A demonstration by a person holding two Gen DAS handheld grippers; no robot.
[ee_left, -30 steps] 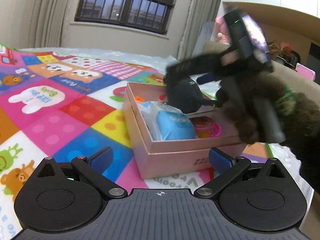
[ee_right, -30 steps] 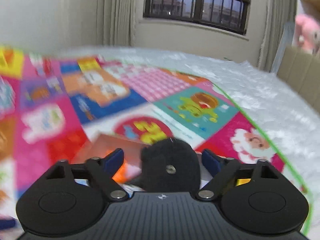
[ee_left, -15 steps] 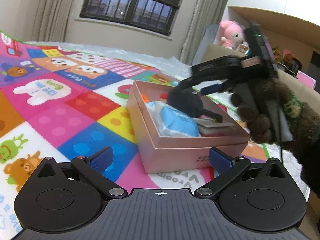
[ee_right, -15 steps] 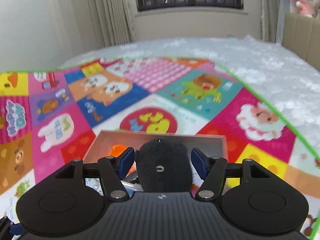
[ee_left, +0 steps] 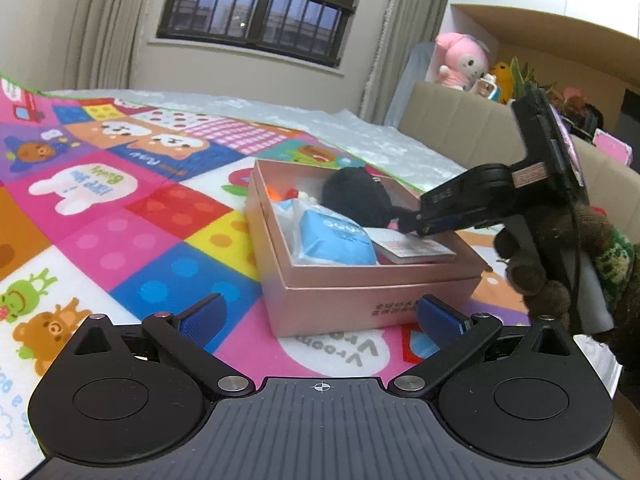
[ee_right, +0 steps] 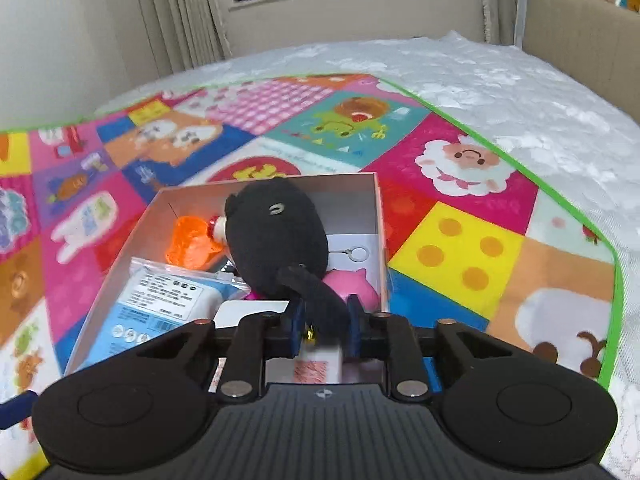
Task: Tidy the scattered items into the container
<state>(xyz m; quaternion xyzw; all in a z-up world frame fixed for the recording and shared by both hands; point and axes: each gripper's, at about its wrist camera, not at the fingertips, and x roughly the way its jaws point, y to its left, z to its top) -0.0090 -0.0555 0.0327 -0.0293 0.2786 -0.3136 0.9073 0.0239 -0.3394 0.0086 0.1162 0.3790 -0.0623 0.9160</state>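
Right gripper [ee_right: 323, 330] fingers have just closed, pinching the fuzzy black plush's [ee_right: 276, 234] tail over the pink cardboard box [ee_right: 376, 216]; left gripper [ee_left: 320, 316] fingers spread

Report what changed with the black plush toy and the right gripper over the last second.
The right gripper lowered the black plush toy into the pink box; its jaws have just closed narrow, pinching the toy's tail. The left gripper stayed open and the box stayed put.

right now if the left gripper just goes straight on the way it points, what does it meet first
Most likely the near wall of the pink box, which sits straight ahead between the left gripper's open jaws. Only play mat shows before it. Depth is hard to judge through the fisheye, so it might touch the mat first.
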